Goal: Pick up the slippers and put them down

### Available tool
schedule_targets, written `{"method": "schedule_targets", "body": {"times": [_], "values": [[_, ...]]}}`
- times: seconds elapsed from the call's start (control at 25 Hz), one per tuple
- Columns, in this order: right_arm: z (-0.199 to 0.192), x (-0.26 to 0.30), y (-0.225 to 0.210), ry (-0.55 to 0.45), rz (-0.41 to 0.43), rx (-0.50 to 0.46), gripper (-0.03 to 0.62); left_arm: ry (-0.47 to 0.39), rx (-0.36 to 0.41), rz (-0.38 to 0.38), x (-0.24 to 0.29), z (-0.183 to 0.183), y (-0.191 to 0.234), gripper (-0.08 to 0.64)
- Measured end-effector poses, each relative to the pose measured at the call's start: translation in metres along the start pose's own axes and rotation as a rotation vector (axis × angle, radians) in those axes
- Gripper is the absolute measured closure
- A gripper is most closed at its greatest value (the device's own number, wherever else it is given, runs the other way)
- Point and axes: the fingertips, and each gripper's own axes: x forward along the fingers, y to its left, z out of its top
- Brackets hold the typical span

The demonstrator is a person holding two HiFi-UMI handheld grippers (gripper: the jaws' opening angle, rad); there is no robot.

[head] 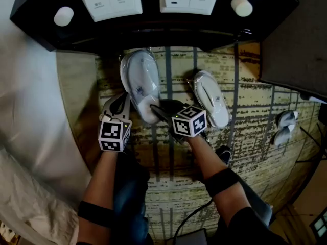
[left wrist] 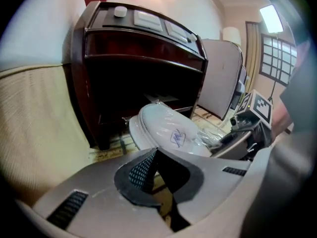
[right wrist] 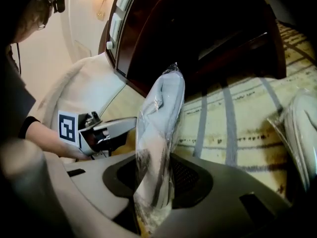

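Right tongs (right wrist: 156, 182) are clamped on the heel of a plastic-wrapped slipper (right wrist: 162, 108) by the dark cabinet (left wrist: 143, 73), left tongs (left wrist: 157, 170) clenched empty just beside it, other slipper (head: 210, 97) flat on the carpet (head: 255, 121).

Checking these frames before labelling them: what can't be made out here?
Wrapped slipper: its lower end, right gripper view, buried between the jaws of the right hand-held gripper.
Second slipper: right gripper view, cut off by the right edge.
Switch panels: their print, head view, too small to read.
Two white objects near the right edge: head view, too small to identify.
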Motion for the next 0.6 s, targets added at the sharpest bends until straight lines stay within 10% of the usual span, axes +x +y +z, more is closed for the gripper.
{"method": "schedule_targets", "body": {"times": [0.6], "values": [[0.171, 0.059, -0.01, -0.219, -0.074, 0.019, 0.437, -0.092, -0.043, 0.064, 0.017, 0.055, 0.05, 0.559]]}}
